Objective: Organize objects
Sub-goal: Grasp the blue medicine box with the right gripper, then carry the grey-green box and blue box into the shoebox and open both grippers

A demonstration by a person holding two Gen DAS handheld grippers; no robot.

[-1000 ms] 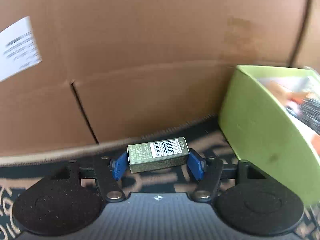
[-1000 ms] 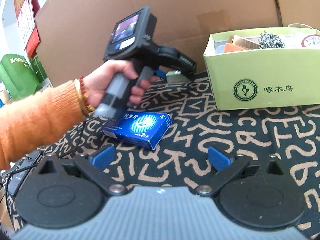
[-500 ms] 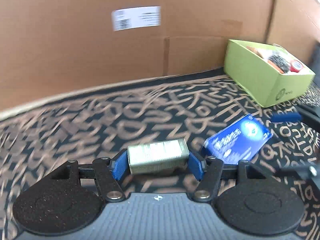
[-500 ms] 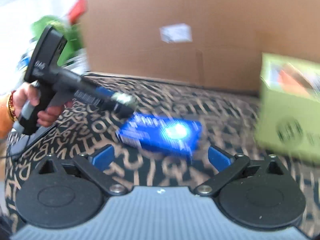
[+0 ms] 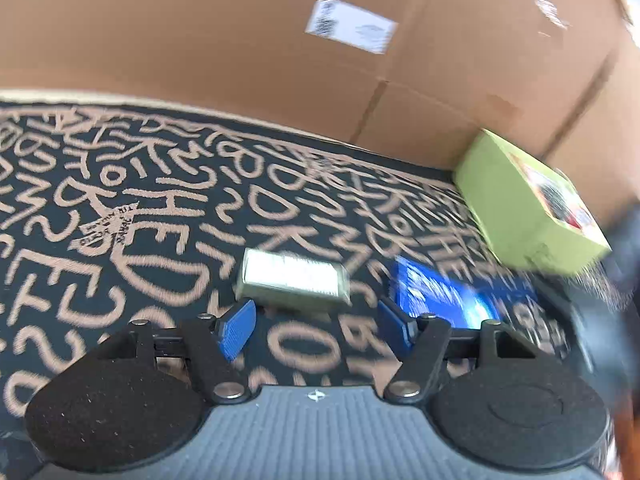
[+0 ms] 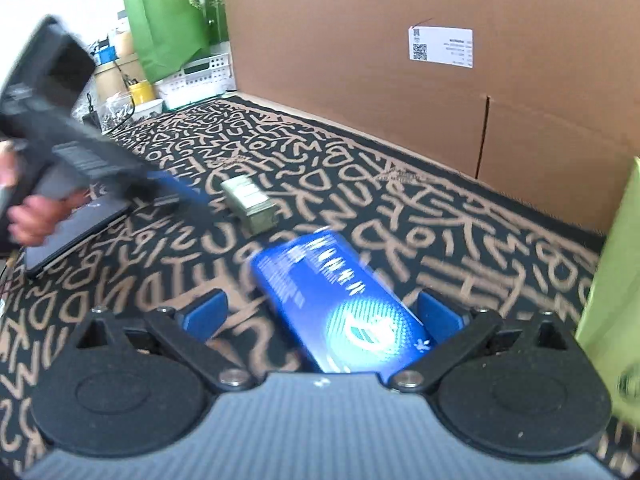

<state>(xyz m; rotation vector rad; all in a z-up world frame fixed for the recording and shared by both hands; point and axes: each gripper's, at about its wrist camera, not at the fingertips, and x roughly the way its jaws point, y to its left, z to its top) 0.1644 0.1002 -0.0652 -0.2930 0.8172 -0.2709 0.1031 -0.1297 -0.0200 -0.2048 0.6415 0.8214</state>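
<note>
A small grey-green box (image 5: 294, 282) lies on the patterned cloth just ahead of my left gripper (image 5: 316, 320). Its jaws are opening and the blue pads stand clear of the box. From the right wrist, the same box (image 6: 250, 202) lies beyond the left gripper's blue fingers (image 6: 180, 186), which a hand (image 6: 28, 220) holds. A blue carton (image 6: 340, 300) lies flat between the fingers of my open right gripper (image 6: 320, 312), closer to the right pad. The carton (image 5: 444, 300) sits right of the small box. Both views are blurred.
A light green open box (image 5: 520, 216) with several items stands at the right (image 6: 612, 300) against a tall cardboard wall (image 6: 360, 80). A dark flat device (image 6: 76, 232) lies at the cloth's left edge. A green bag (image 6: 168, 20) and clutter stand beyond it.
My left gripper carried the small box from beside the green box to the middle of the cloth and let it go. My right gripper moved up over the blue carton.
</note>
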